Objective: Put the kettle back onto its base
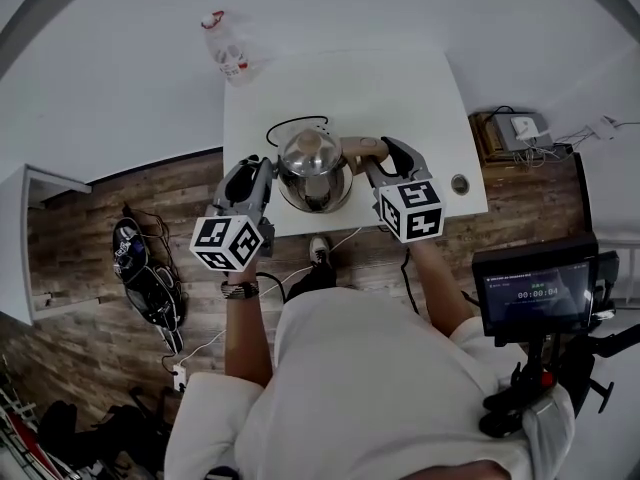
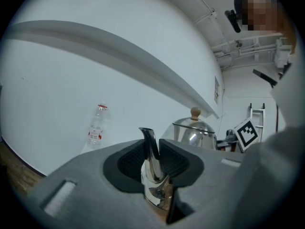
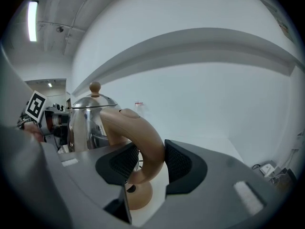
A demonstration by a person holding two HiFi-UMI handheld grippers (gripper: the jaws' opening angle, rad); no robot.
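A shiny steel kettle (image 1: 313, 168) with a tan knob and a tan handle (image 1: 362, 150) is over the near-middle of the white table (image 1: 420, 98). My left gripper (image 1: 264, 174) is shut on its thin spout (image 2: 151, 149), which stands between the black pads. My right gripper (image 1: 382, 158) is shut on the curved handle (image 3: 145, 140). In the left gripper view the kettle's body (image 2: 193, 130) shows beyond the left gripper (image 2: 152, 151). In the right gripper view the body (image 3: 88, 118) sits left of the right gripper (image 3: 151, 162). A black cord (image 1: 290, 123) loops behind the kettle. The kettle hides whatever is under it, so I cannot make out the base.
A clear plastic bottle (image 1: 228, 53) with a red label stands at the table's far left corner. A round cable hole (image 1: 459, 183) is near the table's right edge. A screen on a stand (image 1: 535, 293) is at my right, and bags and cables (image 1: 140, 268) lie on the wooden floor at left.
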